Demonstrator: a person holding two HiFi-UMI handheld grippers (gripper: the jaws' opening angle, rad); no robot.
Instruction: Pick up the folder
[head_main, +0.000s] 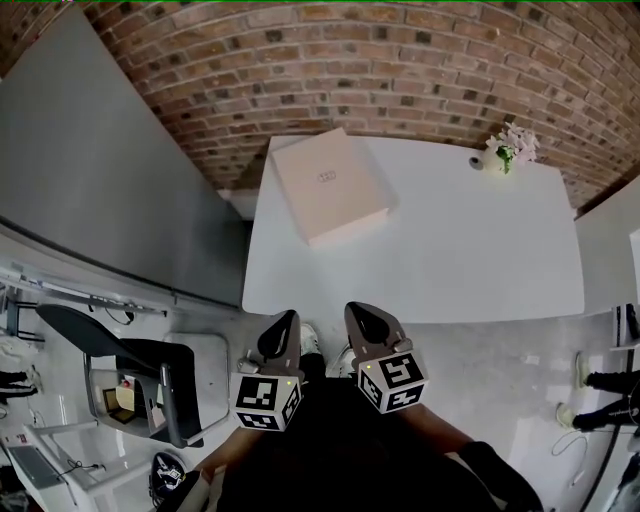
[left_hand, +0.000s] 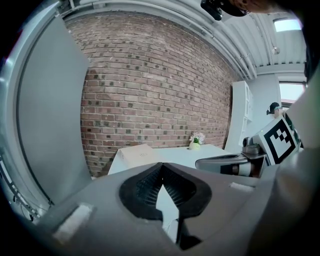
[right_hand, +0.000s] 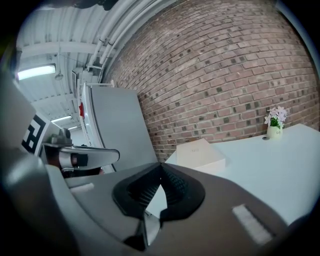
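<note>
At far left, a grey panel (head_main: 90, 170) against the brick wall (head_main: 400, 60), of no use to the task. Next, the left hand-held gripper (head_main: 286, 318), jaws pressed together on nothing, held short of the near edge of the white counter (head_main: 450, 250) and tilted gently down toward it. Judged a carrying posture for an approach not yet finished, with no taking possible on closed jaws. Beyond it, toward the far left corner of the counter, the folder (head_main: 330, 185): pale, thick-looking, flat on the surface, skewed to the counter's edges, untouched and well apart from both hand-held grippers. Lying flat like that, probably best taken by an edge, with jaws opened first and slid over the nearer rim. Just right of the left one, the right hand-held gripper (head_main: 358, 308), likewise closed and empty, side by side with its partner and aimed the same way, likely for a reach to the folder from either side. At far right, near the back edge, a small vase of flowers (head_main: 507, 152), well clear of the folder and out of the likely path.
</note>
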